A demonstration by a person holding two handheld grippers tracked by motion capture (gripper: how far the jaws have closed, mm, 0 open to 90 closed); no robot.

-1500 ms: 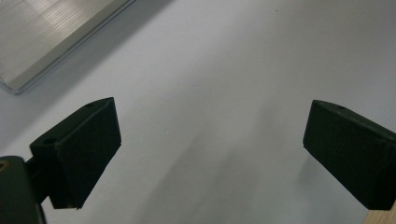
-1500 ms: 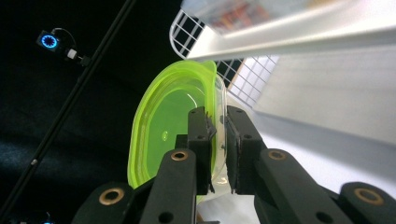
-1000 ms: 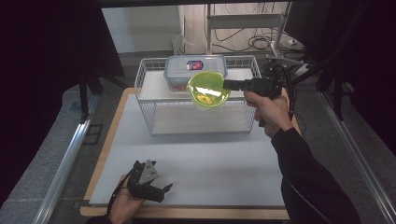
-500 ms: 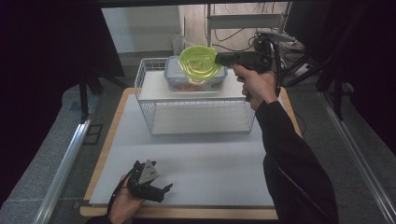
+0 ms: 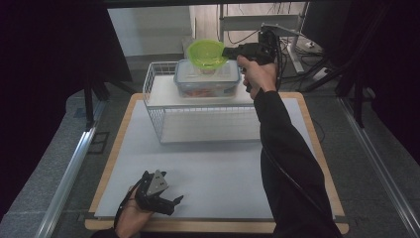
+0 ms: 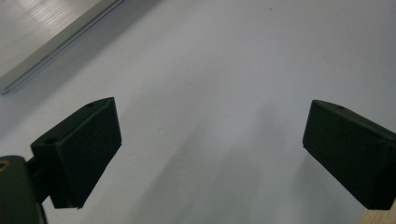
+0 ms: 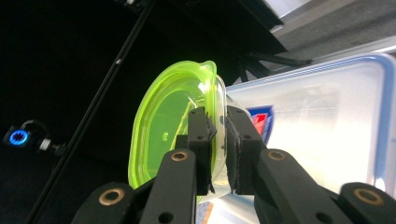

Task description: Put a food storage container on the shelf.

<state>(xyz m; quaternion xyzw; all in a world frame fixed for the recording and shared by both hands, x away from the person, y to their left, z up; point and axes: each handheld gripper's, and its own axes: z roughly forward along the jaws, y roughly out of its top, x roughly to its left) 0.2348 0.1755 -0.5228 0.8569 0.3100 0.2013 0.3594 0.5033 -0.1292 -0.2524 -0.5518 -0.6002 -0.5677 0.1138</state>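
Left gripper (image 5: 161, 201) idle on the white mat, jaws spread, nothing between them. Right gripper (image 5: 229, 51) pinches the rim of the translucent green plastic bowl (image 5: 206, 53) – held above the clear lidded plastic container (image 5: 208, 79) in the white wire basket (image 5: 153, 94). Keep the bowl level and lower it squarely onto the lid before releasing – a rim pinch slips easily.

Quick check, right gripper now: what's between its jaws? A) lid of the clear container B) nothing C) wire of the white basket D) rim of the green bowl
D: in the right gripper view the right gripper has its jaws clamped on the rim of the green bowl, held above the clear container.
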